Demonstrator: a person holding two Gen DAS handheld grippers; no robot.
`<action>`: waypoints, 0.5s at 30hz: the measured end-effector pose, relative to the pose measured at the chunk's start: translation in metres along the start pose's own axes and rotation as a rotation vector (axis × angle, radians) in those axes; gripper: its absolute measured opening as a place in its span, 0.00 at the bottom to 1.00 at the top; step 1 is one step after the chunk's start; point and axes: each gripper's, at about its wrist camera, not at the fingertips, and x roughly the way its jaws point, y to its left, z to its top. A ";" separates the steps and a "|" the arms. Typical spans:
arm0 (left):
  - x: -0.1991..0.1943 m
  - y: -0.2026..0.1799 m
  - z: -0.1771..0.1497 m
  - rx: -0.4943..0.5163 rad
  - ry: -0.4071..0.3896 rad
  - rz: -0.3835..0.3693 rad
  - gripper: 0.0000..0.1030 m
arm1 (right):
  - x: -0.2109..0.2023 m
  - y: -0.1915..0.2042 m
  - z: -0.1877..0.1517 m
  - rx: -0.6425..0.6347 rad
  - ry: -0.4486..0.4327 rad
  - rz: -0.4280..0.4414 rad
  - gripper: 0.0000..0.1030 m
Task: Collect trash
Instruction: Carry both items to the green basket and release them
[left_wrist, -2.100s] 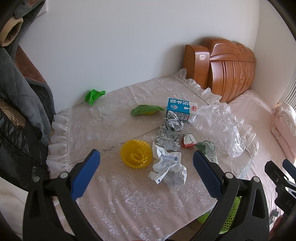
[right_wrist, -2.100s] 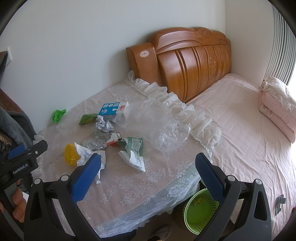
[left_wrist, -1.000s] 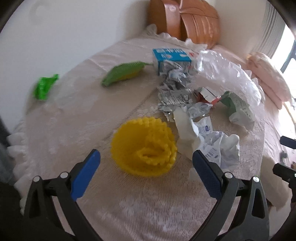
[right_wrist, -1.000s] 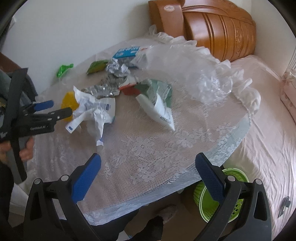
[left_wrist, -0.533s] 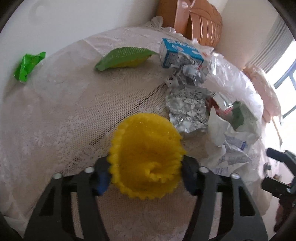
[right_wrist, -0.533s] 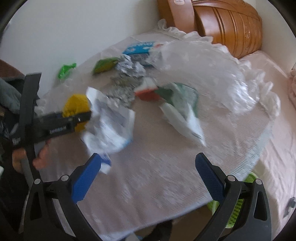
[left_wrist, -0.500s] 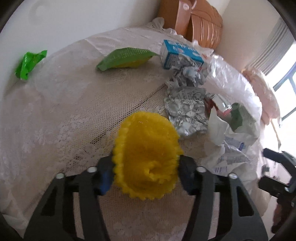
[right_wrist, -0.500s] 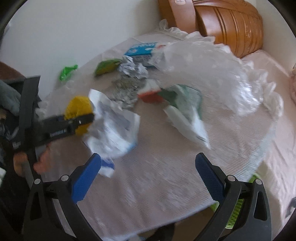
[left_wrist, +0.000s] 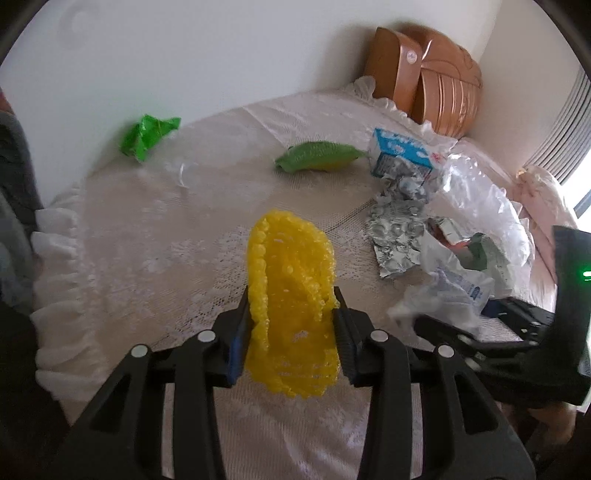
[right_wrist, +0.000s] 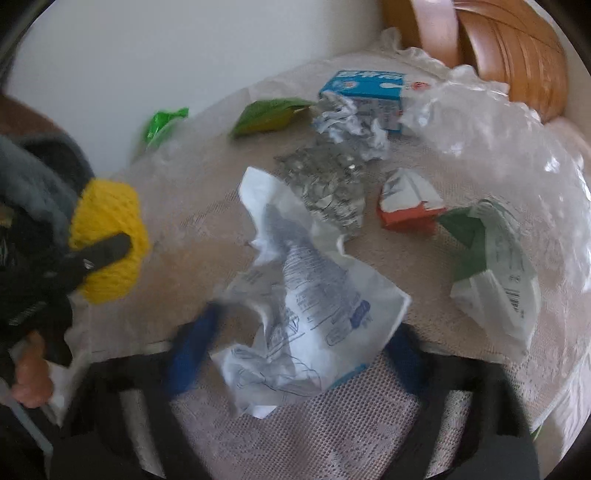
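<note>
Since a second ago the left gripper (left_wrist: 291, 332) has clamped the yellow foam net (left_wrist: 291, 288), lifting it off the table (left_wrist: 147, 258). Right gripper (right_wrist: 295, 347) closing around the crumpled white wrapper (right_wrist: 306, 295), not yet pinching; thin paper may slip out.

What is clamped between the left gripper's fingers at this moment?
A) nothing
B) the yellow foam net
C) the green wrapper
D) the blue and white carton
B: the left gripper is pinching the yellow foam net, squeezed narrow between both pads and apparently lifted off the lace tablecloth.
</note>
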 end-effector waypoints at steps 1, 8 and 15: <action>-0.006 -0.004 -0.001 0.009 -0.008 0.005 0.38 | -0.003 -0.002 -0.001 0.010 -0.004 0.011 0.59; -0.039 -0.070 -0.011 0.138 -0.038 -0.064 0.38 | -0.067 -0.041 -0.033 0.073 -0.115 0.044 0.55; -0.037 -0.193 -0.045 0.347 0.032 -0.277 0.38 | -0.163 -0.133 -0.131 0.277 -0.188 -0.164 0.55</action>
